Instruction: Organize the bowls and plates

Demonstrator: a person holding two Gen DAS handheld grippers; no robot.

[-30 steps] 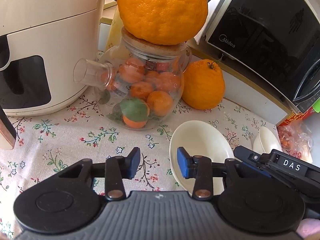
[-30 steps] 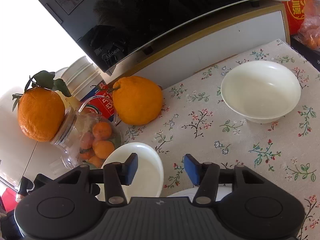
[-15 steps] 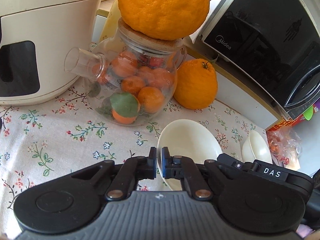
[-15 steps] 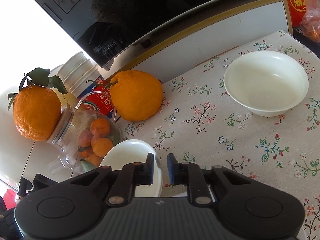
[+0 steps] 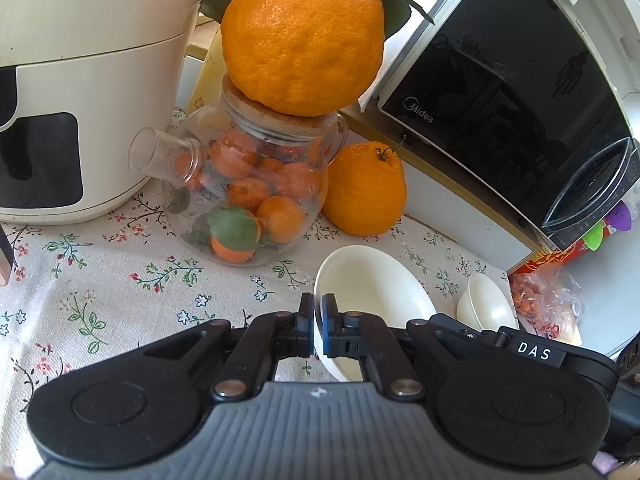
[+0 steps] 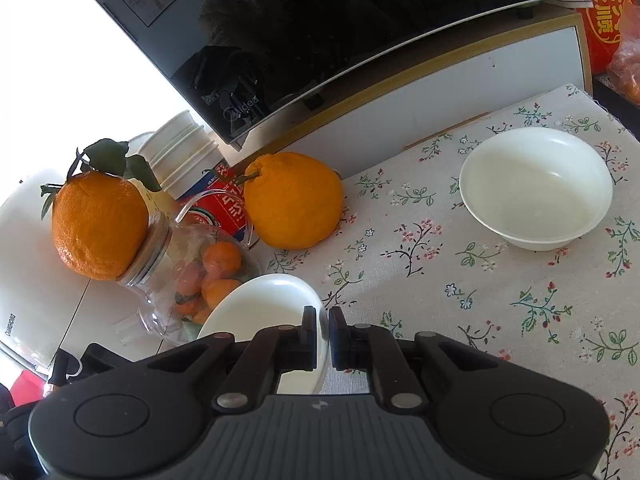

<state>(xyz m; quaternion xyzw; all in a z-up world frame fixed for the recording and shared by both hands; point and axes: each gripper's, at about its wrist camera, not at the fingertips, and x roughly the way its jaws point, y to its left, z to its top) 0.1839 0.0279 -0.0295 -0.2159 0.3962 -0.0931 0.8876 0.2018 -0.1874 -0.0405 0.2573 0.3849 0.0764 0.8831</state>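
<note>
We have both claws on the same white bowl, the near one on the flowered tablecloth: the left gripper is clamped on its left rim, one finger inside and one outside, and the right gripper is clamped the same way on its right rim. Just behind that bowl stands a glass jar full of small oranges, with a big orange sitting on its lid and a second orange on the cloth beside it, touching the white cabinet face under the microwave. A cream appliance closes off the far left. We see open cloth to the left of the held bowl in the left wrist view, and a wider bare stretch to the right between it and the second bowl, which sits well apart near the cloth's far right corner. A bag of wrapped snacks lies past that bowl at the table's edge.
</note>
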